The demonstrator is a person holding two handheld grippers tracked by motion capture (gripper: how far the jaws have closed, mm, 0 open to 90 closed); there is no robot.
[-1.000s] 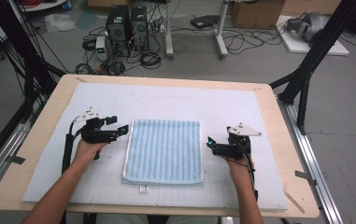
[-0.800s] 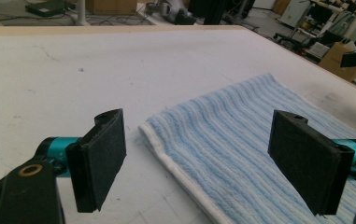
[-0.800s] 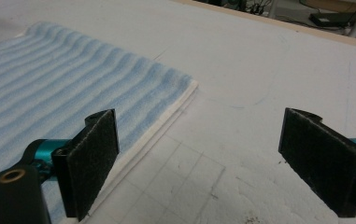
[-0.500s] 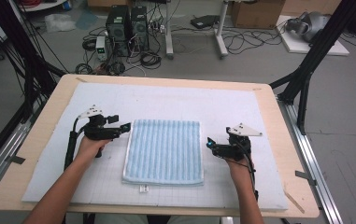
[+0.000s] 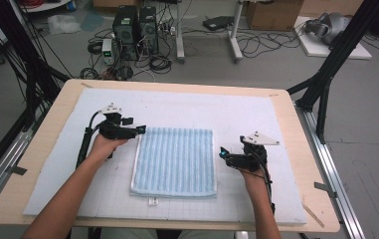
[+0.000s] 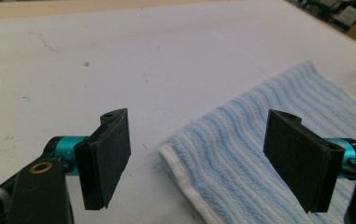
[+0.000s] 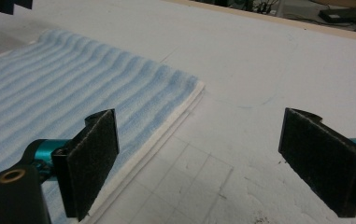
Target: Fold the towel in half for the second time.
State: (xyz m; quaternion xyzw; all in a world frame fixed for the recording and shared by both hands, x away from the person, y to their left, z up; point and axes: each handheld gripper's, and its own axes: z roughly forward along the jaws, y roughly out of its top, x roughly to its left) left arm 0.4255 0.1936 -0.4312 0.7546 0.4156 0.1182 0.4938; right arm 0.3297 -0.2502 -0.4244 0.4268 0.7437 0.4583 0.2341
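A folded blue striped towel (image 5: 174, 162) lies flat at the middle of the white mat (image 5: 256, 112) as a person brings a gripper to each side. The left gripper (image 5: 136, 130), jaws wide apart, hovers at the towel's far left corner; the right gripper (image 5: 223, 155), also spread and empty, sits just beside the right edge. This looks like the approach to a grasp. Next, each claw would need to straddle the layered edge and pinch every layer.

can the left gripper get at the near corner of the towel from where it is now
Probably yes. The left gripper is open, its jaws already straddle the corner of the blue striped towel, and nothing lies between them on the white mat.
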